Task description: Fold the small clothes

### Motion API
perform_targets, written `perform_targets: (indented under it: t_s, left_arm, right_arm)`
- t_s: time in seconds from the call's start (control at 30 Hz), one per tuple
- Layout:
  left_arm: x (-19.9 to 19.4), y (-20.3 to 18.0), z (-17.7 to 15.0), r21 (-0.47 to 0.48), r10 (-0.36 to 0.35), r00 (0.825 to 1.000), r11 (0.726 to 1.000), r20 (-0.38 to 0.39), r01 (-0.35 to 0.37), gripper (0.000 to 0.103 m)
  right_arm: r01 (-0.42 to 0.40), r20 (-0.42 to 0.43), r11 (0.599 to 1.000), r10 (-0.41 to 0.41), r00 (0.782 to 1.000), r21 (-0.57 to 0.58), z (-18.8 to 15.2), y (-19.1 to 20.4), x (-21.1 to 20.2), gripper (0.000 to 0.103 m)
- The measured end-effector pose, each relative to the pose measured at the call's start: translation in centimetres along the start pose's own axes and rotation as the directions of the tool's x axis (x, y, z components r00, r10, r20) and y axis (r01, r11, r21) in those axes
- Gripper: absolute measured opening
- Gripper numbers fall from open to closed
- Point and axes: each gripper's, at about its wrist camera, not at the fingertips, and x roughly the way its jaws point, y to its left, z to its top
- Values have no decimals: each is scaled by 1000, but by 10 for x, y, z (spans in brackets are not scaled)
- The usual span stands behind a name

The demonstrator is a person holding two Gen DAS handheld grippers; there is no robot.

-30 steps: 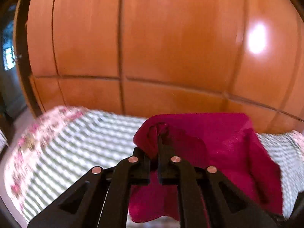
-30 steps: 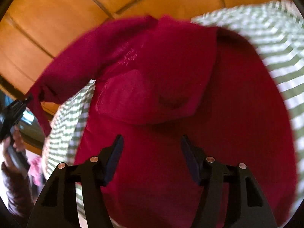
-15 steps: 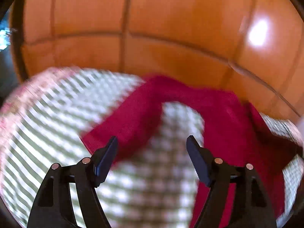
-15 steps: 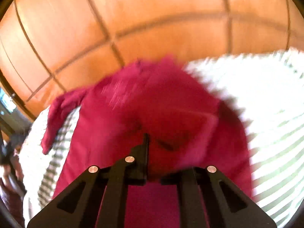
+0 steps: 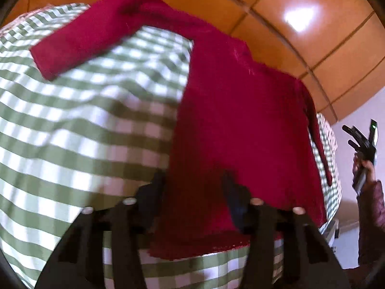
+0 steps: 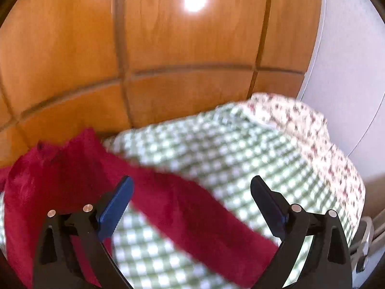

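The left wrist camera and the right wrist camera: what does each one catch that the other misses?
Only the left wrist view shows the red garment's body, the left gripper closing over its near edge, and the person's sleeve.

Only the right wrist view shows the right gripper opening above one sleeve, nothing held, and the floral fabric.

Both show the red garment, the green checked sheet and the wooden wardrobe.
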Motion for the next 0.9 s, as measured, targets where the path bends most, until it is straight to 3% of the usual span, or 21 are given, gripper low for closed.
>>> perform_targets:
  t_s: [0.07,0.13,0.17,0.2,0.27,0.33,0.37,0.4,0.47,0.53,0.7,0.83,0.9]
  left_arm:
    - [2,-4,-4,7,-5,1000,1000,2,5,45]
    - [3,-5,-7,4,-19,1000,1000,2,19,40]
    - [4,-5,-8,-1,-15,1000,1000,3,15,32]
    - [3,-4,-8,-3,-10,1000,1000,6,10,22]
    - [6,-4,-10,-1,17,1000,1000,12,-17,15]
    - [3,-6,-12,-4,14,1000,1000,19,-14,11]
    - [1,-8,-13,3,18,999,1000,26,-18,7]
    - [-4,-7,-16,13,23,999,1000,39,-23,6]
    - [-19,-10,-17,23,11,998,1000,69,-12,6]
    - [-34,-12,-18,31,-5,996,1000,94,2,5]
    - [-66,-18,-38,42,-22,993,999,115,17,5]
    - [-82,-12,-74,8,-36,995,999,89,36,5]
    - [-74,-6,-94,-5,-9,999,1000,41,9,5]
  right_arm:
    - [-110,-84,994,108,991,-25,-33,8,-7,97]
    - [-237,-181,971,228,957,-29,-75,23,-15,97]
    - [-292,-235,956,277,932,-31,-100,34,-20,95]
    - [-332,-268,943,314,911,-24,-118,41,-23,85]
    - [-384,-332,923,357,873,-17,-150,58,-24,76]
    - [-409,-377,912,369,850,-27,-179,72,-25,58]
    - [-405,-387,913,361,848,-36,-189,79,-25,43]
    - [-389,-363,918,339,868,-73,-194,84,-29,36]
    - [-403,-347,912,354,868,-75,-190,87,-37,10]
    - [-400,-286,913,362,887,-86,-175,80,-54,10]
    - [-434,-198,890,404,893,-138,-157,58,-107,10]
    - [-429,-250,886,381,890,-176,-176,44,-109,10]
    - [-428,-324,891,365,873,-151,-198,38,-94,10]
